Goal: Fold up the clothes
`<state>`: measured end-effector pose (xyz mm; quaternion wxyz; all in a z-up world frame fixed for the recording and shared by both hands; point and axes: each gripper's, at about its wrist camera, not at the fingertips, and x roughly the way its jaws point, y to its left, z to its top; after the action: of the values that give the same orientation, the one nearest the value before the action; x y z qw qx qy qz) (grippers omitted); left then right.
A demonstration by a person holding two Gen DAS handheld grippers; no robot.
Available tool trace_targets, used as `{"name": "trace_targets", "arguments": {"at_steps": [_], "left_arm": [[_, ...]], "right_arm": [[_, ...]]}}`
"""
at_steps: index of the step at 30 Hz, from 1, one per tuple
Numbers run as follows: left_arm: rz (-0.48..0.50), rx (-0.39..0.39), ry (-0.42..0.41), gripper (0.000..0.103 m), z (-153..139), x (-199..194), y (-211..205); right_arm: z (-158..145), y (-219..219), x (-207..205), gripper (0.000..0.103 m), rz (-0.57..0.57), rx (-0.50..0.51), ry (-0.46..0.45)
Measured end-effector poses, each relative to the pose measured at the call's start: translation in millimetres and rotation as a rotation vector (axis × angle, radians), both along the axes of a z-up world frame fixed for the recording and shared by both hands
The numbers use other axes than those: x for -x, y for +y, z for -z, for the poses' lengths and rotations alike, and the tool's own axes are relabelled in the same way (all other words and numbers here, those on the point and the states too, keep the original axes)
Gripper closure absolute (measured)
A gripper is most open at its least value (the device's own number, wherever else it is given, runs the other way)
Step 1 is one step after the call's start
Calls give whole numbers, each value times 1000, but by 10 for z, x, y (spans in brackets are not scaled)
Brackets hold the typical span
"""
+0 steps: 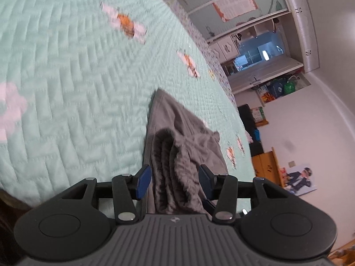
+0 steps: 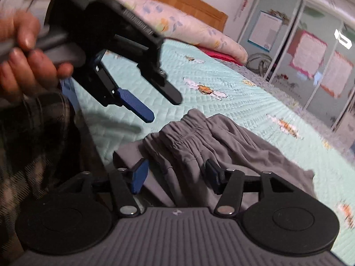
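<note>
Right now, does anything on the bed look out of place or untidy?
Yes. The grey trousers lie crumpled on the green quilt, the waistband bunched and one edge turned up, not flat. Both grippers are open; the left gripper hangs above, holding nothing.

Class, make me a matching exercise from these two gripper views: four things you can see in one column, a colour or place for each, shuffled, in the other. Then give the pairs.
Things:
1. trousers
2. quilt
3. pillow
4. left gripper

Descriptions:
A. mint green, stitched in zigzags
B. grey, gathered waistband
C. lifted above the bed, held in a hand
D. against the wooden headboard

Pairs: 1-B, 2-A, 3-D, 4-C
</note>
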<state>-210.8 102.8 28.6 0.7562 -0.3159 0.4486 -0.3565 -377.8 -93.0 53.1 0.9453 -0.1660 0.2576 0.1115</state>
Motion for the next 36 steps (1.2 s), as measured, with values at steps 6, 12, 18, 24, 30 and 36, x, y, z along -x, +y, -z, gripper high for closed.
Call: {"name": "trace_targets", "arguments": {"at_steps": [6,12,18,24,30,36], "left_arm": [[125,-66,-168,49,-364,-7,-454],[257,-217,-164,60,-99,-69,-855],[214,-214,-125,78,91,-140,-711],[231,-228,-161,59,2,-40,-779],[236,-228,-209,53,-171,84,-881],[264,-277,-305,53,-350,118,-1072]], "right_arm": [[-277,-707,268,43,236,-400,3],[-227,-1455,440,43,430,-718,15],[152,-1863,531,43,537,-939,95],[126,-2085,653,43,566,-1111,65],[21,-2190,736,42,508,-1250,22],[73,-2090,674,42,462,-1243,67]]}}
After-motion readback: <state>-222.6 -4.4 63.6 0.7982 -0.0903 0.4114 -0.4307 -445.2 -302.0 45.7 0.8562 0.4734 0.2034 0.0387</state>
